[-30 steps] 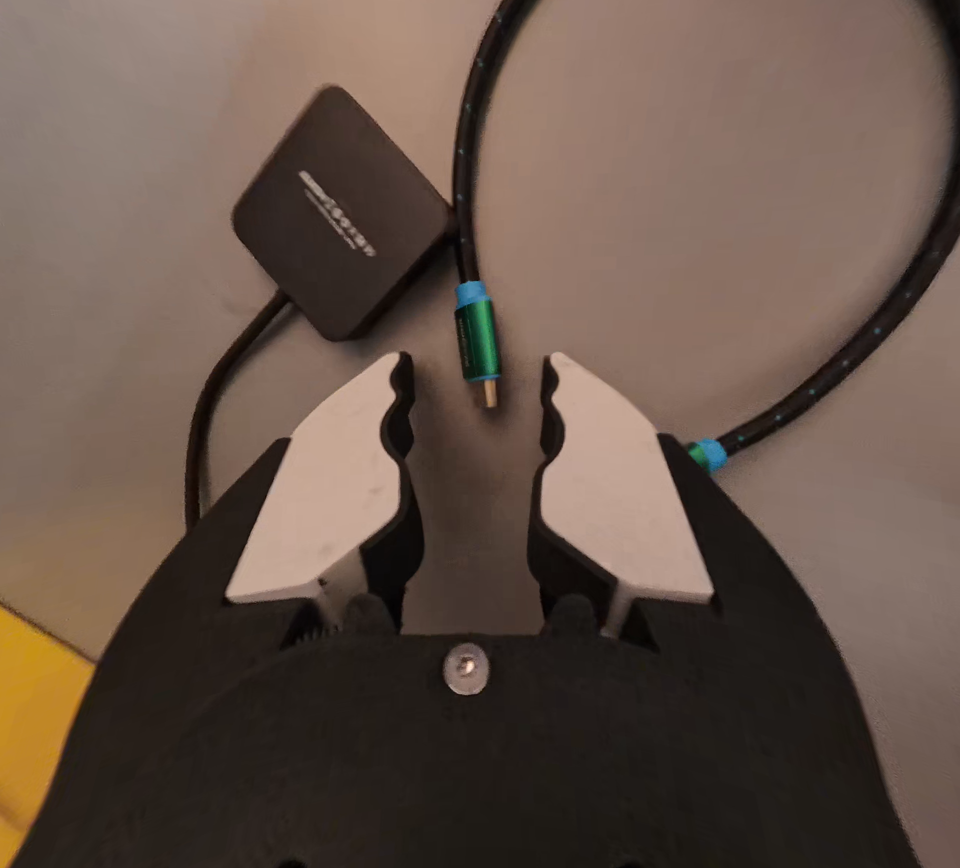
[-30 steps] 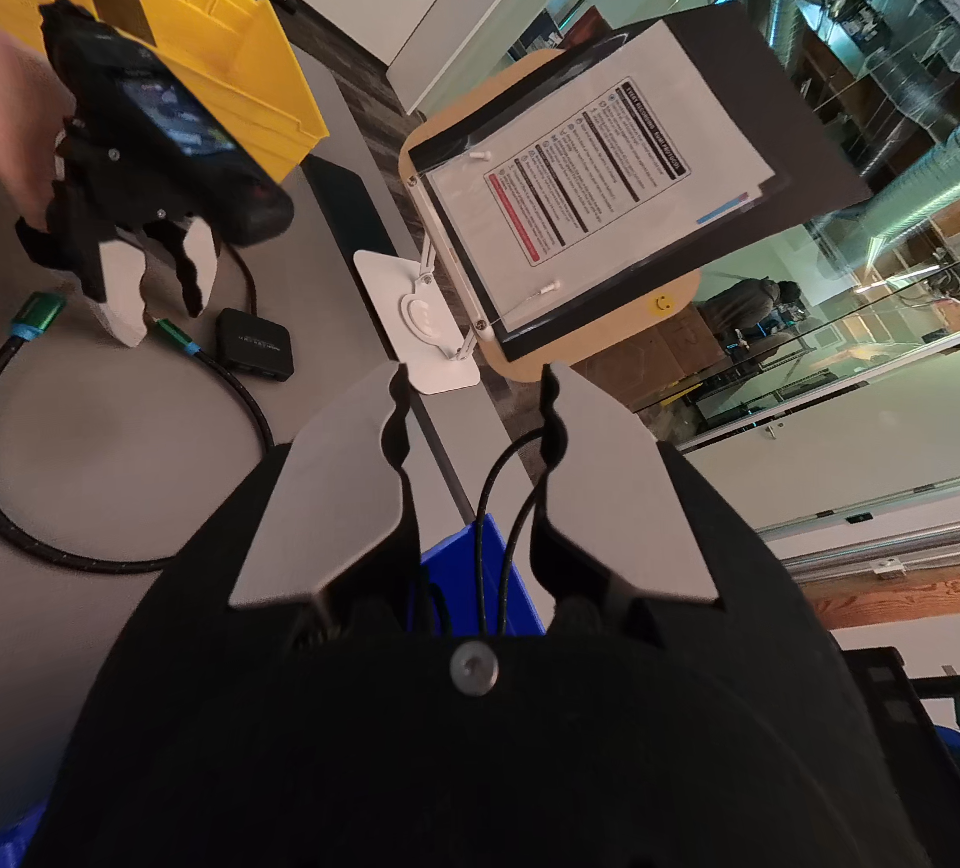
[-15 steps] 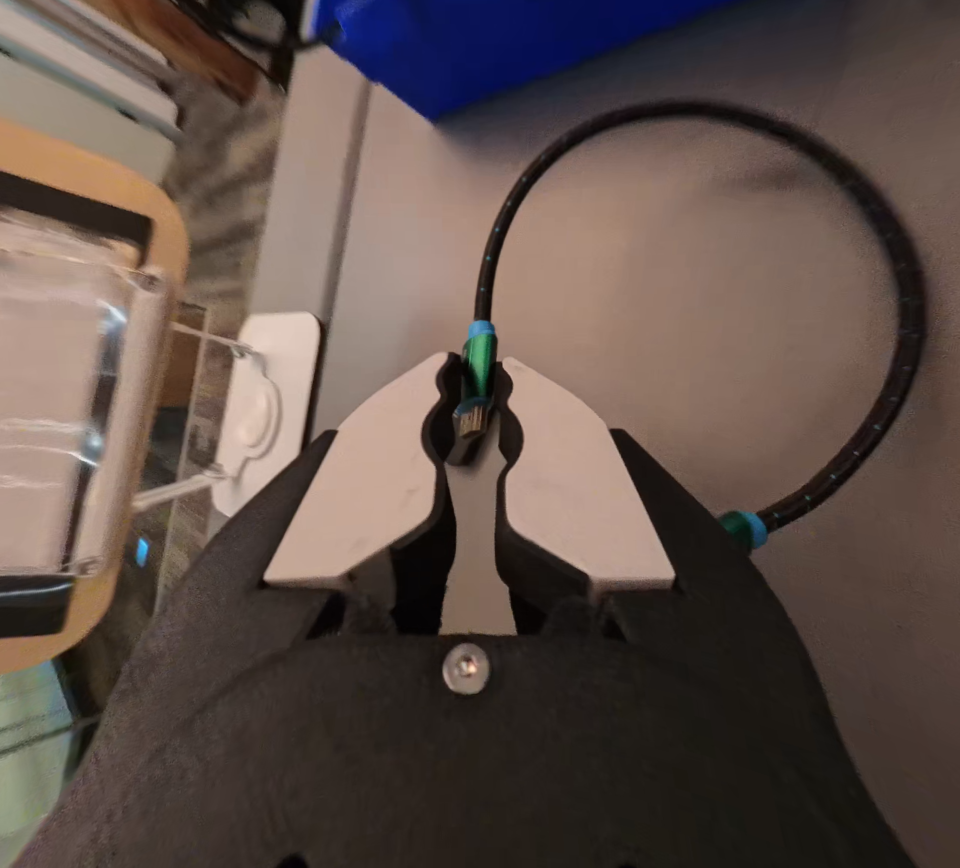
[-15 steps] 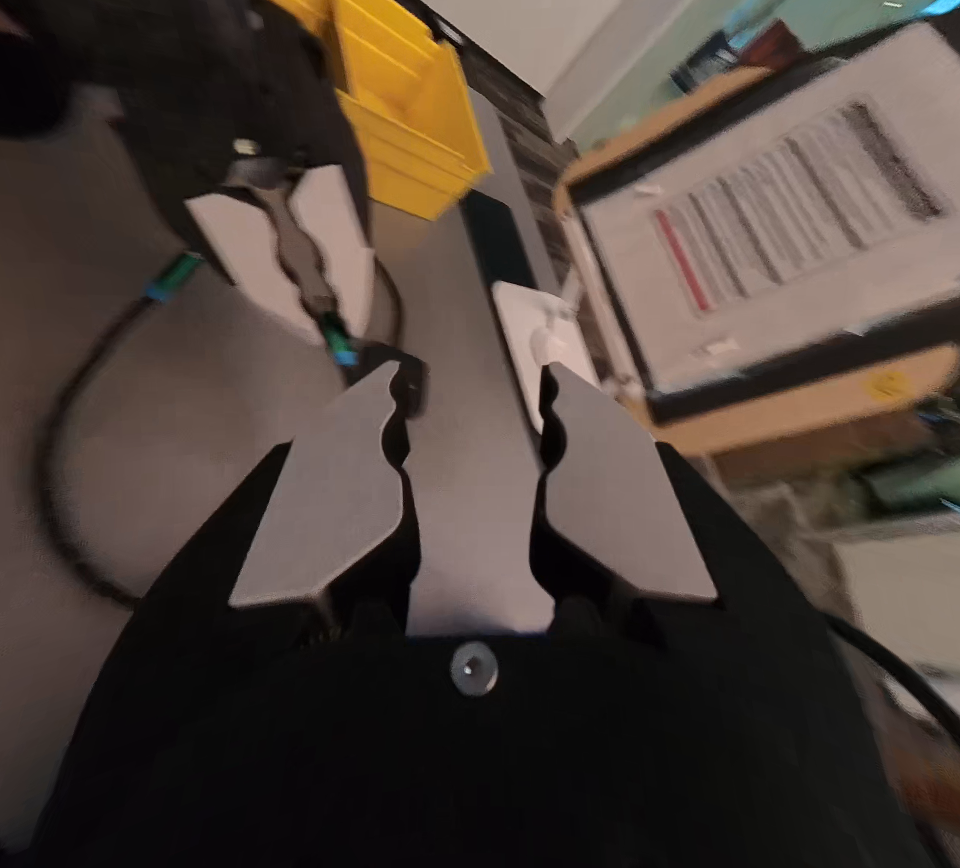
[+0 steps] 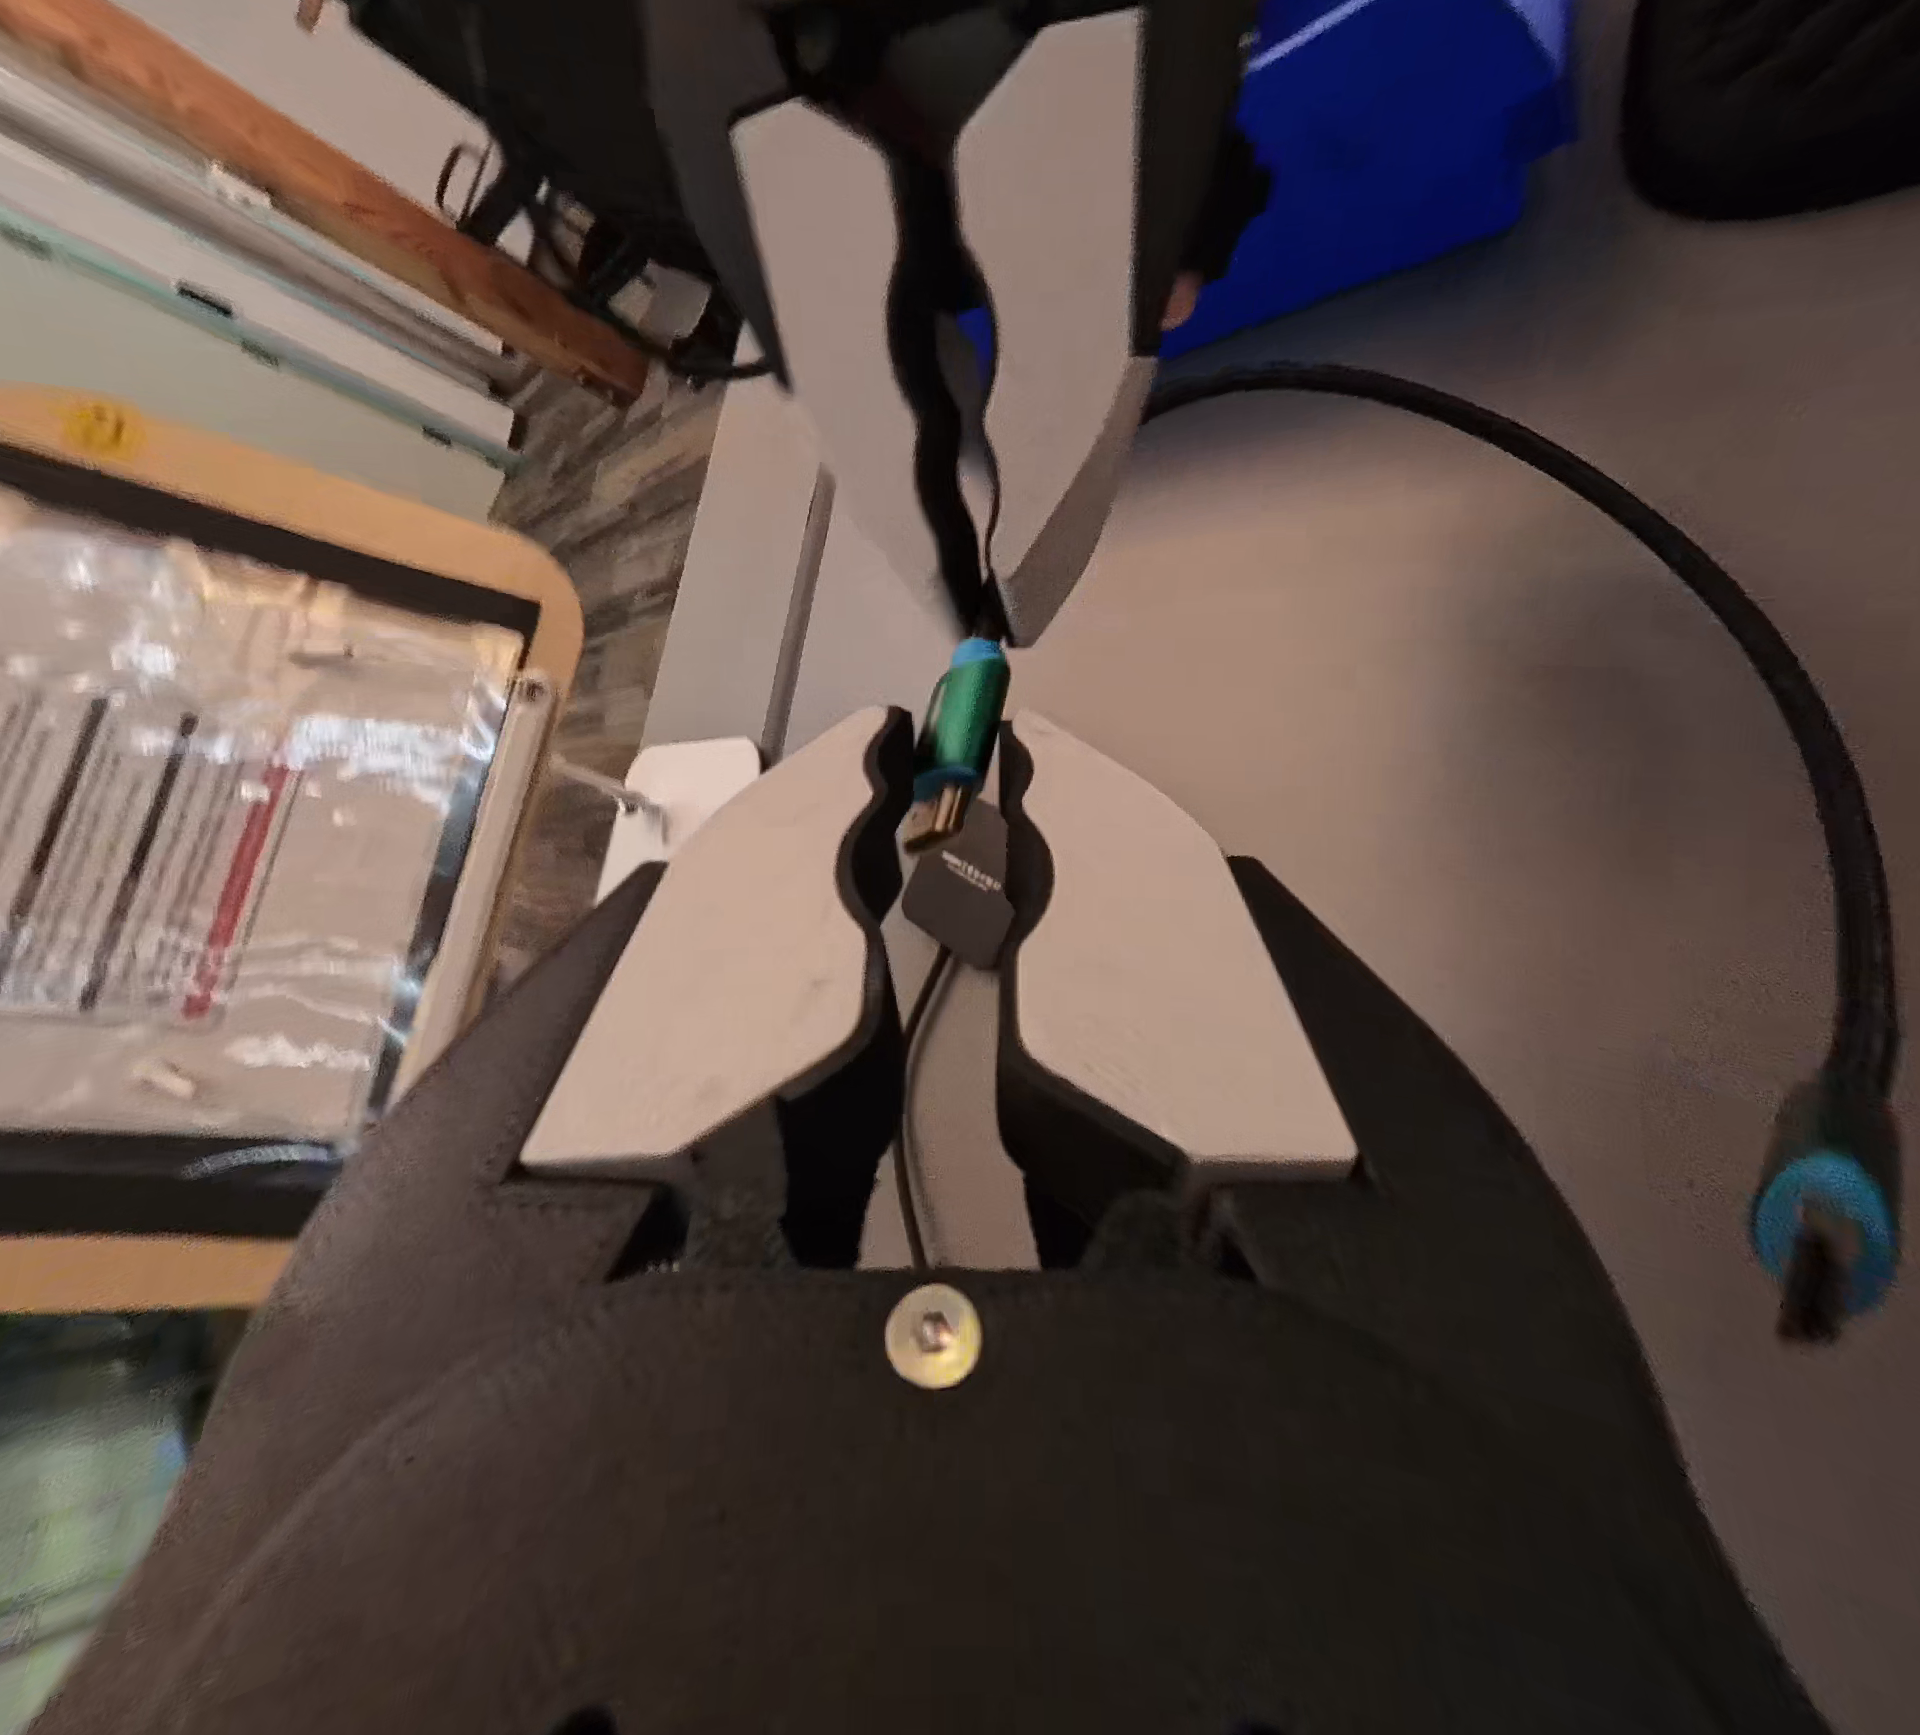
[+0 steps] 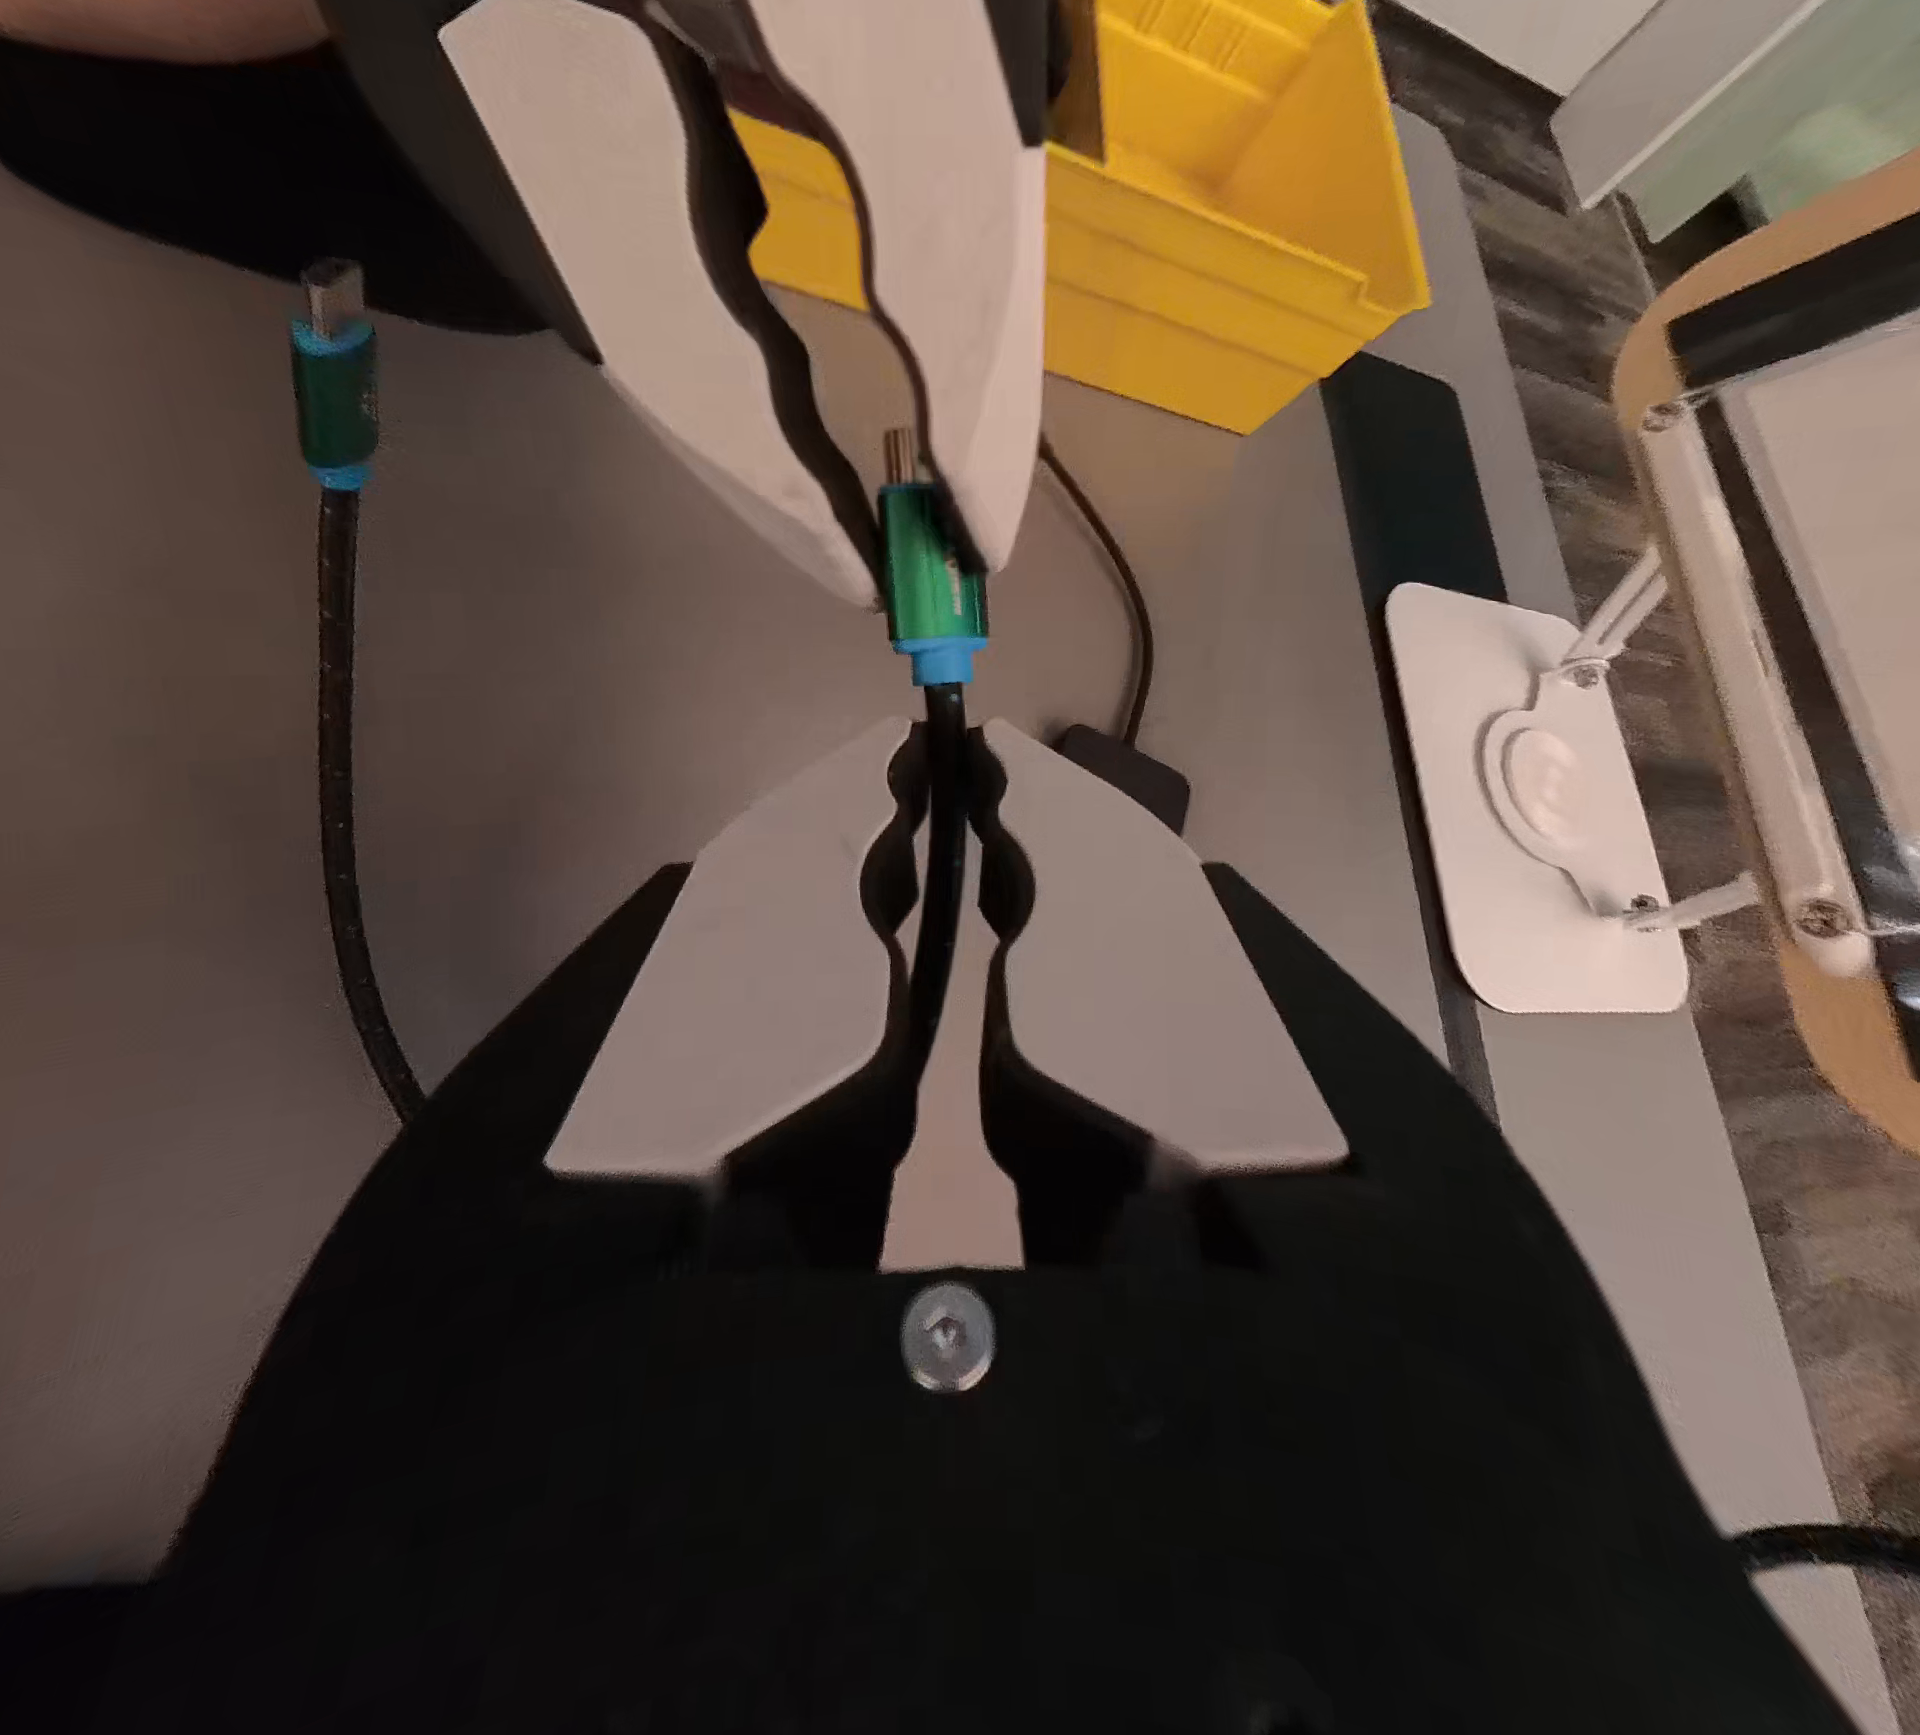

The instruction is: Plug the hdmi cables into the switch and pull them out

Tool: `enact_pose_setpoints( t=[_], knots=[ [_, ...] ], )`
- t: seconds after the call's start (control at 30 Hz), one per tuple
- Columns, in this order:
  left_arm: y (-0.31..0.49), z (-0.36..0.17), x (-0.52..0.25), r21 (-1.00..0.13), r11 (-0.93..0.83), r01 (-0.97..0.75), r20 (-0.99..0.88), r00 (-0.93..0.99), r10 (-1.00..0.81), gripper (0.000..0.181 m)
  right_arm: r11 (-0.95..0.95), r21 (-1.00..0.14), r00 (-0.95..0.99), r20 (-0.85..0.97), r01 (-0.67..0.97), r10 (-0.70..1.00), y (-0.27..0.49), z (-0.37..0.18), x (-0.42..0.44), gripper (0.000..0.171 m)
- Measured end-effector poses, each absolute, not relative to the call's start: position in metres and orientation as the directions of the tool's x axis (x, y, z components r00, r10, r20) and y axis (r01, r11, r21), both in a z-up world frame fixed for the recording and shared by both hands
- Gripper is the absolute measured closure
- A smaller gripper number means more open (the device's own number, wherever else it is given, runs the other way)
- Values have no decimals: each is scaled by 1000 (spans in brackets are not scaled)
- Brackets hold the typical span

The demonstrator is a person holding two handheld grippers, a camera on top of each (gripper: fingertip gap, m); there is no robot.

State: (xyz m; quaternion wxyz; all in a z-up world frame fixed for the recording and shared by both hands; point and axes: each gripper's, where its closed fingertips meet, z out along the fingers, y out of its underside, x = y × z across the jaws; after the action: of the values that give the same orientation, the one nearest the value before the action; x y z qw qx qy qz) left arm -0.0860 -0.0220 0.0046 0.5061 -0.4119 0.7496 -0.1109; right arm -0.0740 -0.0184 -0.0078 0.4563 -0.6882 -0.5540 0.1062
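The grey table (image 6: 156, 750) lies under both claws. The black braided cable (image 5: 1766, 698) curves in a wide loop to the right of the left gripper (image 5: 951, 735), and its free plug (image 5: 1823, 1207) hangs at the far right. The left gripper is clamped on the green plug (image 5: 961, 729); the long axis runs along the fingers and the gold tip points back toward the palm. Facing it, the right gripper (image 6: 945, 729) seems closed on the cable just behind this plug. The small black switch (image 5: 961, 906) lies below, between the left fingers
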Motion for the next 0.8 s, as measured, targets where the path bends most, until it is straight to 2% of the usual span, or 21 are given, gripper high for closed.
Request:
enact_pose_setpoints(
  t=[0.03, 0.13, 0.17, 0.23, 0.3, 0.37, 0.5, 0.6, 0.7, 0.8],
  knots=[
    [-15, 9, -89, -615, 593, -520, -643, -105, -758, 162, 30, -744, 385, 379, 667, 842, -15, -4, -73, 164],
    [10, 26, -104, -772, 342, -536, -433, 51, -900, 114, 39, -729, 460, 471, 683, 753, -6, 16, -71, 164],
    [13, 31, -108, -829, 226, -512, -307, 79, -948, 105, 38, -723, 488, 503, 690, 714, -5, 26, -71, 164],
    [8, 45, -110, -911, -17, -413, -12, 67, -998, 102, 51, -686, 521, 597, 725, 610, -4, 46, -73, 164],
    [-8, 65, -110, -931, -212, -297, 243, -68, -968, 110, 64, -624, 516, 696, 779, 499, -5, 61, -74, 164],
    [-17, 79, -111, -925, -307, -224, 348, -173, -922, 123, 73, -575, 503, 764, 815, 404, -6, 73, -76, 164],
    [-17, 76, -105, -931, -295, -213, 329, -145, -933, 136, 75, -512, 463, 822, 856, 333, -7, 76, -84, 164],
    [-13, 82, -104, -932, -332, -145, 352, -144, -925, 169, 77, -495, 448, 833, 865, 325, -6, 73, -89, 164],
    [-10, 77, -105, -916, -362, -174, 388, -157, -908, 169, 68, -473, 428, 842, 878, 327, -4, 69, -90, 164],
    [-12, 74, -108, -927, -316, -204, 351, -169, -921, 170, 83, -469, 413, 838, 879, 357, -6, 65, -94, 163]
  ],
)
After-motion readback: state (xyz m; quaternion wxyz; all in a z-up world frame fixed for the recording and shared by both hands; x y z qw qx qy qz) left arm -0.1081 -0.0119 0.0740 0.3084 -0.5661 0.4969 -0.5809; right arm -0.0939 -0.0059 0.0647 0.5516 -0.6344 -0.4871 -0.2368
